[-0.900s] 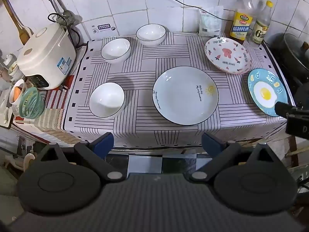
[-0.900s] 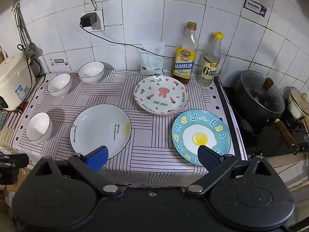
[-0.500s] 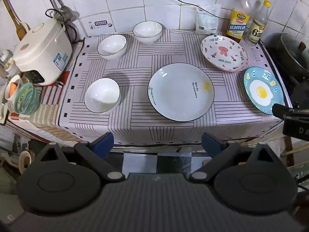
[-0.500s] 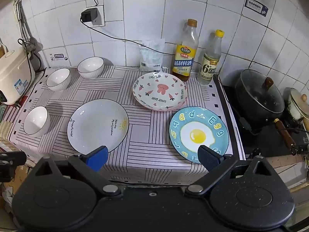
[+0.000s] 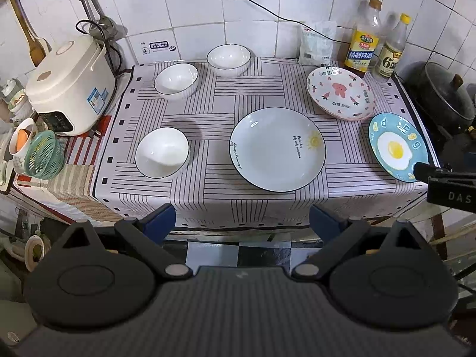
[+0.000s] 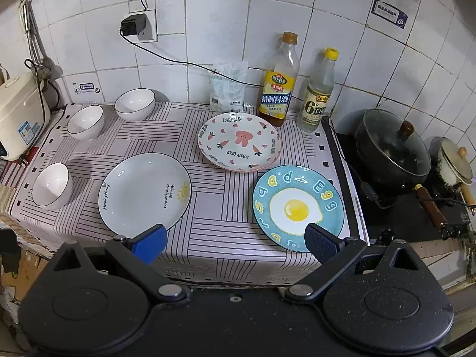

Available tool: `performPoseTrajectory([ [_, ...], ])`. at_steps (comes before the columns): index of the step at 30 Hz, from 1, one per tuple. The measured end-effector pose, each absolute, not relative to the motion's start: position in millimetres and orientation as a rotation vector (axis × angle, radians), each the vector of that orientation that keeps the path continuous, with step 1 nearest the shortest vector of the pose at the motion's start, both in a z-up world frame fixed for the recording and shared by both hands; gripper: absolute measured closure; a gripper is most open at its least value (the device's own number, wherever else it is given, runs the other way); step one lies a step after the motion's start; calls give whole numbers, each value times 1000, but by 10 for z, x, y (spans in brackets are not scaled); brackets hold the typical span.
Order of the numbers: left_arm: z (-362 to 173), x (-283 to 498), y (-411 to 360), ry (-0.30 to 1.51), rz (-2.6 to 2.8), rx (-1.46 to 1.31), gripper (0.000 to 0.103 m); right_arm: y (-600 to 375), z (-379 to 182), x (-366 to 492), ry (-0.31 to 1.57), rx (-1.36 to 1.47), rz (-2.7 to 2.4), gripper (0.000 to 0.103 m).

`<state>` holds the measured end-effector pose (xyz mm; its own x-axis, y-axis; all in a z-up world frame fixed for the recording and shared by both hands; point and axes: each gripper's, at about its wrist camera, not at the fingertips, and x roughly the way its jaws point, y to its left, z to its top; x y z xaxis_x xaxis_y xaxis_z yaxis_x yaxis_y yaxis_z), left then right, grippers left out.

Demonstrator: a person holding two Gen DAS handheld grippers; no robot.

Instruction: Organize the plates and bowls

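Note:
Three white bowls (image 5: 162,152) (image 5: 176,80) (image 5: 229,59) stand on the left half of a striped cloth (image 5: 214,101). To their right lie a white plate with a sun (image 5: 277,148), a pink rabbit plate (image 5: 340,92) and a blue egg plate (image 5: 397,147). My left gripper (image 5: 241,220) hovers open before the cloth's front edge, holding nothing. In the right wrist view my right gripper (image 6: 235,242) is open and empty above the front edge, between the white plate (image 6: 145,193) and the blue egg plate (image 6: 297,205). The pink plate (image 6: 239,141) lies behind them.
A rice cooker (image 5: 70,86) and a green basket (image 5: 44,154) stand left of the cloth. Two bottles (image 6: 278,80) (image 6: 316,89) and a bag (image 6: 227,87) line the tiled wall. A black lidded pot (image 6: 392,148) and a white pot (image 6: 455,163) sit on the stove at right.
Both views have drifted slightly and show a little more wall. The bowls and plates have not moved, and both grippers stay open.

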<state>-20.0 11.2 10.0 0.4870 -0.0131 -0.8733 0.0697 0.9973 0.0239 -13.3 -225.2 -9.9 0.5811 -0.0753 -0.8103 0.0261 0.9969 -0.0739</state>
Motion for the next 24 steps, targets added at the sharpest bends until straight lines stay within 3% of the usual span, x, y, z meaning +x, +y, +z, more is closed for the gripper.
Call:
performPoseTrajectory([
  [24, 72, -244, 160, 1089, -45, 53, 7, -2117, -108, -138, 960, -115, -44, 2],
])
